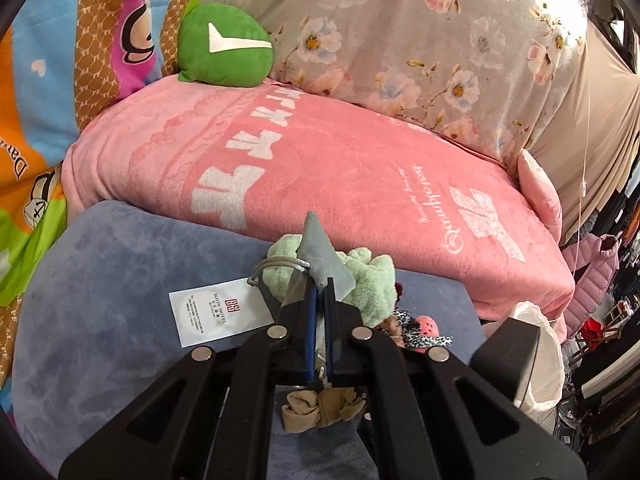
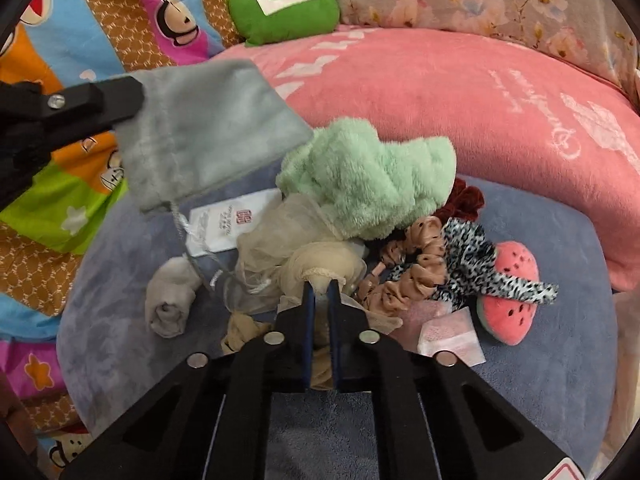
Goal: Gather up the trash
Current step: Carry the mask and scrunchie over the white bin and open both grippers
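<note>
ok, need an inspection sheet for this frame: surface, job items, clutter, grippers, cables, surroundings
Surface: blue-grey plush cushion, with a pink fleece blanket behind it.
Job's things: grey velvet drawstring pouch, lifted; beige sheer mesh bag; small white-pink sachet.
Clutter: mint fluffy cloth, rolled grey sock, white card tag, peach dotted scrunchie, leopard-print scrunchie, watermelon plush.
Grippers: left gripper shut on pouch; right gripper shut on mesh bag.
Cables: thin white cord hanging at the right.
Surroundings: green plush cushion, floral bedding, cartoon-print sheet.
</note>
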